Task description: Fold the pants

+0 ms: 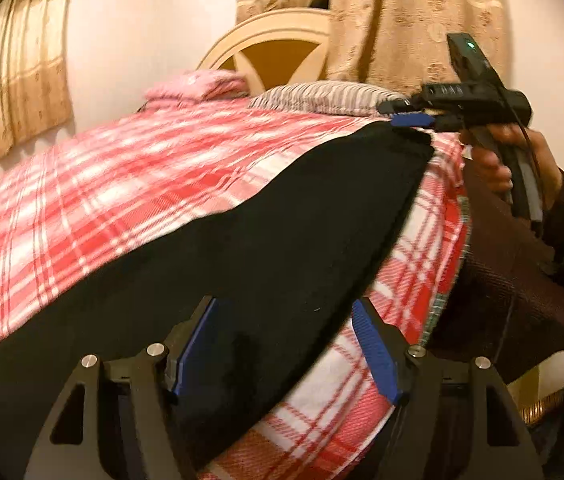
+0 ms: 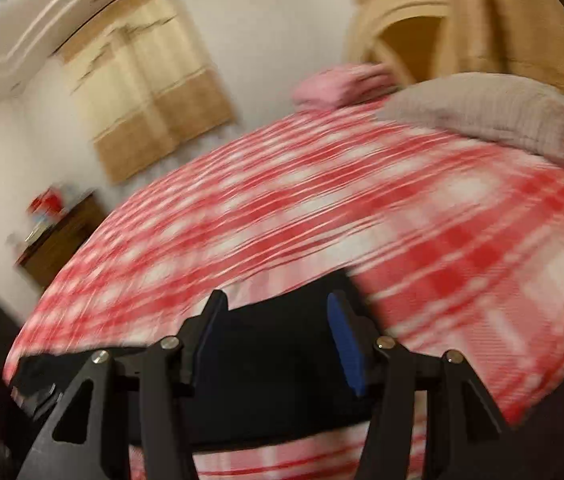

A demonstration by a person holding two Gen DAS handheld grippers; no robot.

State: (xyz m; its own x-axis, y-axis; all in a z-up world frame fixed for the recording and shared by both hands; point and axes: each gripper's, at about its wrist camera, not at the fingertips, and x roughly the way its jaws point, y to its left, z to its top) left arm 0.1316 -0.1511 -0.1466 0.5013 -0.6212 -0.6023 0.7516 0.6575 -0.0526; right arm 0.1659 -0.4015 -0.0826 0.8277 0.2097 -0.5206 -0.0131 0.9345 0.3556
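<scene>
2 grippers spread: left gripper (image 1: pixel 285 344), right gripper (image 2: pixel 278 336) over black pants (image 1: pixel 242 240), flat on plaid bedspread (image 1: pixel 122 168).

Black fabric pants (image 1: pixel 218 248) flat on red-white plaid bedspread (image 1: pixel 122 168) – beneath left gripper (image 1: pixel 285 344); grey striped pillow (image 1: pixel 321 96) far ahead.

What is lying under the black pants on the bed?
The black pants lie flat on the red-and-white plaid bed cover, which shows on both sides of them. Whatever is beneath the fabric's middle is covered.
</scene>
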